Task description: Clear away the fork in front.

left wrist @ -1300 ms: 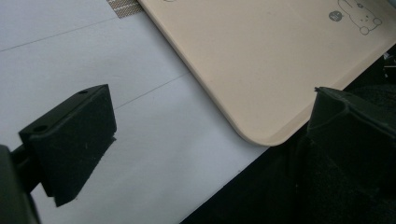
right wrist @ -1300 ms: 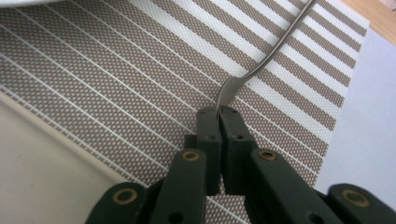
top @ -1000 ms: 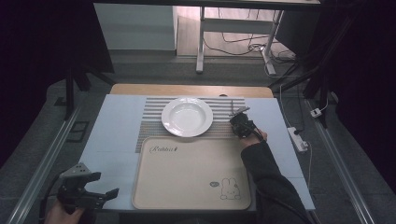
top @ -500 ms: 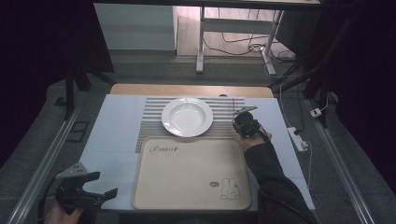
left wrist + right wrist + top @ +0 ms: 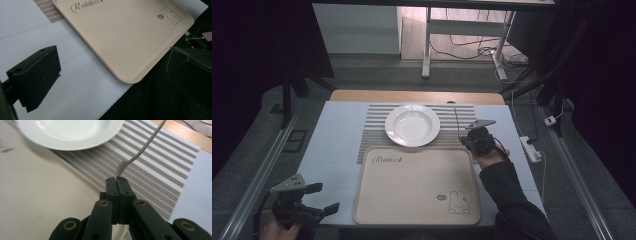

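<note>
My right tongs [image 5: 117,179] pinch the fork [image 5: 140,152] tight, my left tongs [image 5: 324,198] are open and empty, and the fork is not put down yet.

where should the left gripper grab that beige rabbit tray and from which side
Take the beige tray by its raised rim at the near-left corner, coming in level from the left gripper's own side. That corner sits by the table edge, close to the open gripper, and the thin upturned lip offers something for the jaws to straddle. The flat middle gives no hold, and the plate likely crowds the far edge.
</note>
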`<state>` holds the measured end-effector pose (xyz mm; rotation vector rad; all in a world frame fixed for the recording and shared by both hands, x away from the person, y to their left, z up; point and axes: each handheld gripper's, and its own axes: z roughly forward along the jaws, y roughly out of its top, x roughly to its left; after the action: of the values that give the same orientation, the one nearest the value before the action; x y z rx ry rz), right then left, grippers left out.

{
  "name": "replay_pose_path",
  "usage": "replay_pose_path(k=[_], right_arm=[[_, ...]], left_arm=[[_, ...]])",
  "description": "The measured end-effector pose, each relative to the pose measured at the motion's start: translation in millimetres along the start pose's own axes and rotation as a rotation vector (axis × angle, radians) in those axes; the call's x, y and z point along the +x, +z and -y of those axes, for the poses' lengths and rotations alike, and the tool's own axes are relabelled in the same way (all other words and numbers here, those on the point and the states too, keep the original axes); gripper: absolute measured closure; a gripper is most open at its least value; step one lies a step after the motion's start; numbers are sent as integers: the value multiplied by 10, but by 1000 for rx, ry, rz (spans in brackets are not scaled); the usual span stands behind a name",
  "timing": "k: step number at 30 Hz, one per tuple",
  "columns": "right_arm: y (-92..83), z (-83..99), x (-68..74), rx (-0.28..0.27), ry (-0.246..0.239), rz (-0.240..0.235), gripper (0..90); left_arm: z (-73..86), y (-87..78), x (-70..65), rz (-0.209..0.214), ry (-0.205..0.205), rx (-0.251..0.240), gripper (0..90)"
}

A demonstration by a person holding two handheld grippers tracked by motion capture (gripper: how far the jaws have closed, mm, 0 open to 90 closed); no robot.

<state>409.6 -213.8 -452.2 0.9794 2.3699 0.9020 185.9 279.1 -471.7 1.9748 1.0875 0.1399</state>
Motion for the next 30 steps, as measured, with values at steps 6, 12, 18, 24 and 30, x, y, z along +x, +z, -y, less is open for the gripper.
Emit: replay_pose_path(k=[6, 12, 18, 24, 30], right_arm=[[-213, 92, 121, -30, 1, -67, 896], [-382, 179, 248, -52, -27, -135, 896], [-536, 284, 395, -58, -41, -196, 896], [-666, 378, 543, -65, -87, -264, 896], [-737, 440, 695, -62, -118, -321, 896]], left_arm=[[-60, 62, -29, 38, 52, 11, 0], [-145, 122, -78, 50, 110, 7, 0], [-237, 185, -107, 67, 145, 7, 0], [-342, 370, -115, 85, 198, 41, 0], [-447, 519, -113, 117, 226, 44, 0]])
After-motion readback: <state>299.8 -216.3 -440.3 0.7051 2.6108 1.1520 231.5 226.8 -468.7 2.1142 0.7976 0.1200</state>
